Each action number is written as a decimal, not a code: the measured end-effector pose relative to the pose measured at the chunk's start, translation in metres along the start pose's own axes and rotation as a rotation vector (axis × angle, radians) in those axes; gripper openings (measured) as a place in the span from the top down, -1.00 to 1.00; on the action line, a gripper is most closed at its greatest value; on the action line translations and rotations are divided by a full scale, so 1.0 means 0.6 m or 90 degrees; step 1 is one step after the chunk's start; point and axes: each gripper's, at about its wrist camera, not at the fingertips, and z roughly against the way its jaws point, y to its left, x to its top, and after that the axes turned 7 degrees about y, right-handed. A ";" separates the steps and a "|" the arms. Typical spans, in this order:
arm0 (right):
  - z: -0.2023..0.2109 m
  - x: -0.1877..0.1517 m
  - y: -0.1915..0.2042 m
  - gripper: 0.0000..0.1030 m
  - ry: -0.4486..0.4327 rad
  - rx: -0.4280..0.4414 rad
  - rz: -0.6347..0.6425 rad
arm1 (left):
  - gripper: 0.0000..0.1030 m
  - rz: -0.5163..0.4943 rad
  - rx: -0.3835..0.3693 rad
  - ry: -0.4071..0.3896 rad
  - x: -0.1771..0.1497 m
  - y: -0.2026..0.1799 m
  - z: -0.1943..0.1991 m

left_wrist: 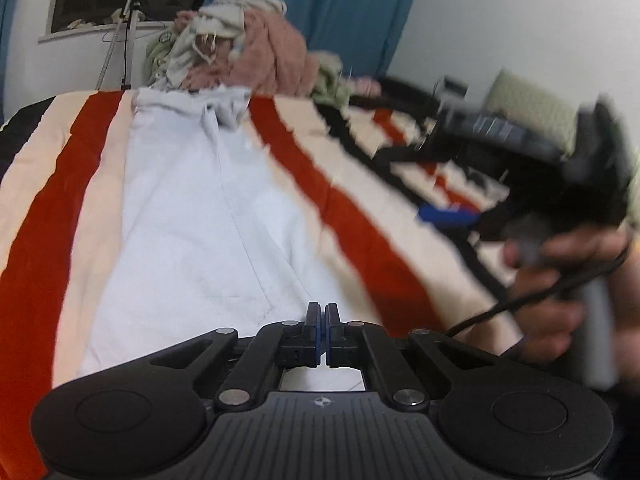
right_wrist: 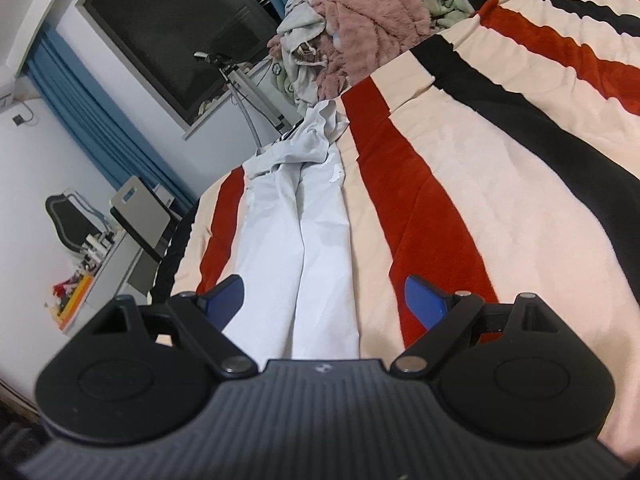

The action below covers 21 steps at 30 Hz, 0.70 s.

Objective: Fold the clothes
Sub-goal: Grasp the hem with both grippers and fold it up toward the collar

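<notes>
Pale grey-white trousers lie stretched out lengthwise on a striped blanket, waistband at the far end. They also show in the right wrist view, both legs side by side. My left gripper is shut over the near leg ends; whether cloth is pinched between the fingers cannot be told. My right gripper is open, its blue pads either side of the leg ends, above the cloth. In the left wrist view the right gripper is blurred, held in a hand to the right.
A pile of unfolded clothes, pink, beige and green, lies beyond the trousers' waistband; it also shows in the right wrist view. A tripod stand stands behind the bed. A desk and chair stand left of the bed.
</notes>
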 end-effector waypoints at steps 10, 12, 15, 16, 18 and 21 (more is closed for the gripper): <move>-0.003 0.009 -0.004 -0.73 0.016 0.018 0.027 | 0.96 0.080 -0.089 0.097 -0.005 -0.018 -0.099; -0.014 0.008 -0.010 -0.73 0.043 0.041 0.007 | 0.89 0.102 -0.113 0.121 -0.010 -0.004 -0.093; -0.023 0.006 -0.016 -0.73 0.065 0.059 -0.019 | 0.29 0.123 -0.141 0.111 -0.012 0.024 -0.053; -0.025 0.003 -0.016 -0.73 0.069 0.059 -0.023 | 0.08 0.133 -0.145 0.102 -0.009 0.038 -0.038; -0.030 -0.003 -0.016 -0.73 0.079 0.058 -0.029 | -0.07 0.164 -0.147 0.086 -0.004 0.070 -0.011; -0.046 -0.014 -0.018 -0.44 0.110 0.034 -0.041 | -0.40 0.243 -0.135 0.056 0.006 0.144 0.018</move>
